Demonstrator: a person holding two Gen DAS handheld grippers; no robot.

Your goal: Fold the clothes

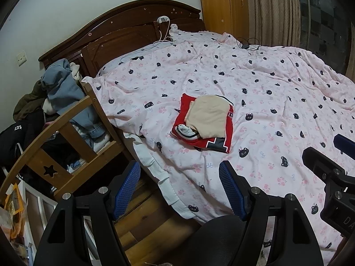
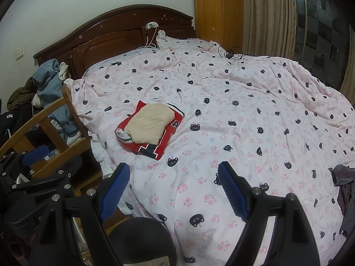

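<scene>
A folded red garment (image 1: 224, 134) (image 2: 165, 139) with black-and-white trim lies near the bed's left side. A folded cream garment (image 1: 208, 116) (image 2: 148, 123) rests on top of it. My left gripper (image 1: 179, 190) hangs open over the bed's near left corner, well short of the stack, with nothing between its blue pads. My right gripper (image 2: 173, 190) is open too, above the pink cat-print bedspread (image 1: 277, 88) (image 2: 255, 115), empty. A dark crumpled garment (image 2: 344, 184) lies at the bed's right edge. Each gripper shows at the edge of the other's view.
A wooden chair (image 1: 73, 133) (image 2: 48, 122) piled with jeans and dark clothes stands left of the bed. A dark wooden headboard (image 1: 124, 37) backs the bed. Charger cables (image 1: 247, 44) (image 2: 229, 54) lie near the pillows. A black round chair back (image 2: 142, 241) sits below the grippers.
</scene>
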